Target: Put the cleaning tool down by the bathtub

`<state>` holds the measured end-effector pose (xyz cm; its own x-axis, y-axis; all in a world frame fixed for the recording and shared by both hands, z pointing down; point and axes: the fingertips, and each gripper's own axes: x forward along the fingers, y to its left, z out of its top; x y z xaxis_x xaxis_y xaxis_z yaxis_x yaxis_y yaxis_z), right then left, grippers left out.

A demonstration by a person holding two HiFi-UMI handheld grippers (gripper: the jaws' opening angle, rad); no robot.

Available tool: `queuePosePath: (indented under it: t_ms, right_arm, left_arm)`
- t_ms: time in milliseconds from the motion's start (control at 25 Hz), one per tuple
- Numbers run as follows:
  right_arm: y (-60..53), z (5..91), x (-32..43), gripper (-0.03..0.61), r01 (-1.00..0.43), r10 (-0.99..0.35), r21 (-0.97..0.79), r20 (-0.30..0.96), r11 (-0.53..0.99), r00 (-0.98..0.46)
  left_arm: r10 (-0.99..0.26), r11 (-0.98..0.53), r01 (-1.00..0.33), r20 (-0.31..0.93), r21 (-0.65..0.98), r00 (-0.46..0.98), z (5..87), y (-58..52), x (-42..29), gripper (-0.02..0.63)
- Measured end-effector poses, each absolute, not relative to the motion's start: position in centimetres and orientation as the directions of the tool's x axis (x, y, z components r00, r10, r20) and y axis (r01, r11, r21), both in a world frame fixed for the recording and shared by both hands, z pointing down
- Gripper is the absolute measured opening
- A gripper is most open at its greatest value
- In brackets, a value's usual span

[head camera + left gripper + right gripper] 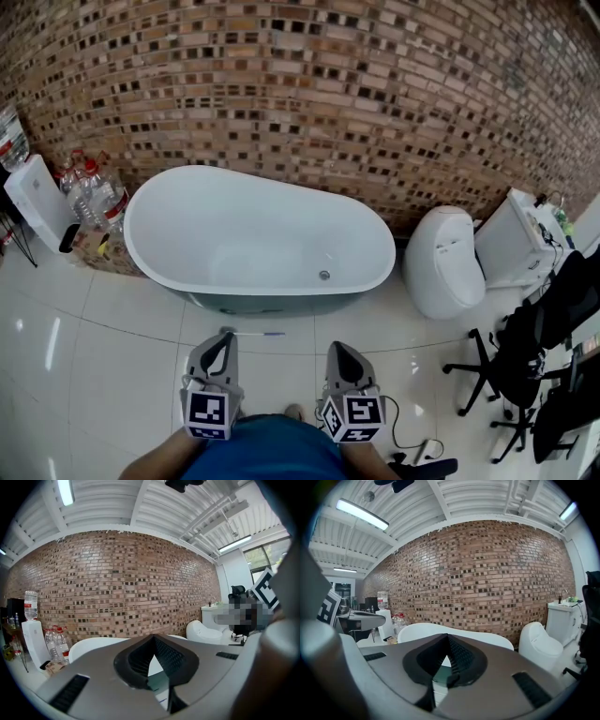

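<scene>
Both grippers are pinched shut and hold nothing — the left gripper (225, 339) and the right gripper (336, 349). The cleaning tool (255, 333), a thin white stick, lies on the floor (112, 375) just past the left gripper's tip — right beside the bathtub (262, 302).

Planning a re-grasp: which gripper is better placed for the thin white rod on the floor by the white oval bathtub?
Left, probably. The left gripper has its tip right by the thin white rod; the right gripper sits farther off. Both are shut.
</scene>
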<state>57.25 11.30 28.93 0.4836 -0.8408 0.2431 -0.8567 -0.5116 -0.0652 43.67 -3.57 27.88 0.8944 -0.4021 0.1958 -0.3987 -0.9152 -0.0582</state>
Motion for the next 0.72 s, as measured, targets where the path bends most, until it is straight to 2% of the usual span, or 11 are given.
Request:
queuePosePath:
  t_ms: [720]
  right_arm:
    - [11.9,29.2,57.0,0.009,-0.853,-0.840,-0.085,0.245,-0.515,0.484]
  left_arm:
    - [-0.356,-0.934,-0.347,0.226,-0.082,0.907,28.6,-1.8,43.6,0.005]
